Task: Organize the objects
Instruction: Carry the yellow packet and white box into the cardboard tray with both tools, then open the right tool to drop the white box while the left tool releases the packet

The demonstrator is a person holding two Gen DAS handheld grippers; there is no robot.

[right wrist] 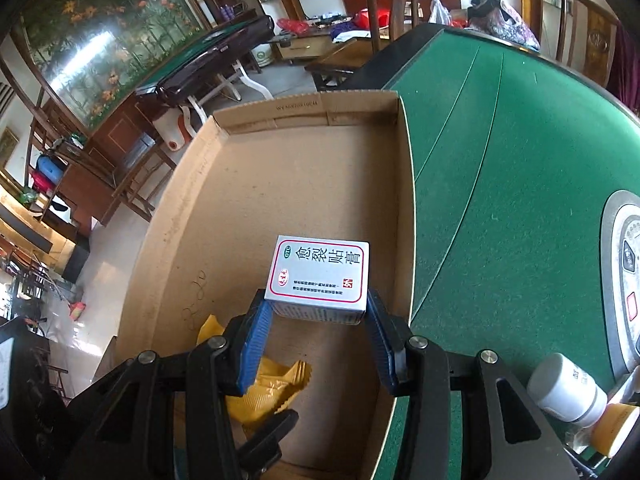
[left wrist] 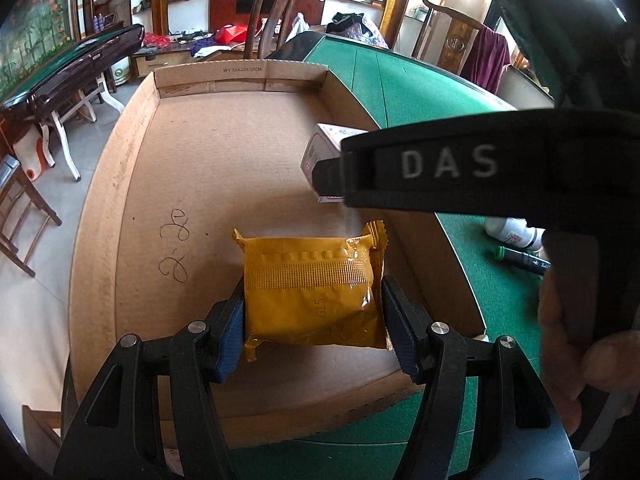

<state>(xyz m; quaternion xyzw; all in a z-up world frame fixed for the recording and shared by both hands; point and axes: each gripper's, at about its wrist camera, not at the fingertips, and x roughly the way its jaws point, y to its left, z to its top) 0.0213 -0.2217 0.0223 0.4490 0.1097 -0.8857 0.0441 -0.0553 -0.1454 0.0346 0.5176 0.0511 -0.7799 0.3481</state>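
Note:
A shallow cardboard box (left wrist: pixel 224 152) lies open on the green felt table (left wrist: pixel 408 84). My left gripper (left wrist: pixel 312 312) is shut on a yellow foil packet (left wrist: pixel 312 292), low over the near part of the box floor. My right gripper (right wrist: pixel 320 320) is shut on a small white medicine box (right wrist: pixel 320 272) with red-framed Chinese lettering, above the right side of the cardboard box (right wrist: pixel 288 184). In the left wrist view the right gripper's black finger crosses from the right, with the medicine box (left wrist: pixel 318 148) at its tip. The yellow packet (right wrist: pixel 268 384) shows below the right gripper.
On the felt to the right of the box lie a white bottle (left wrist: pixel 514 234) and a green-capped marker (left wrist: pixel 520 258). A white bottle (right wrist: pixel 568 390) and a yellow-topped item (right wrist: pixel 614 428) stand near a round control panel (right wrist: pixel 624 272) set in the table. Chairs and another table stand beyond.

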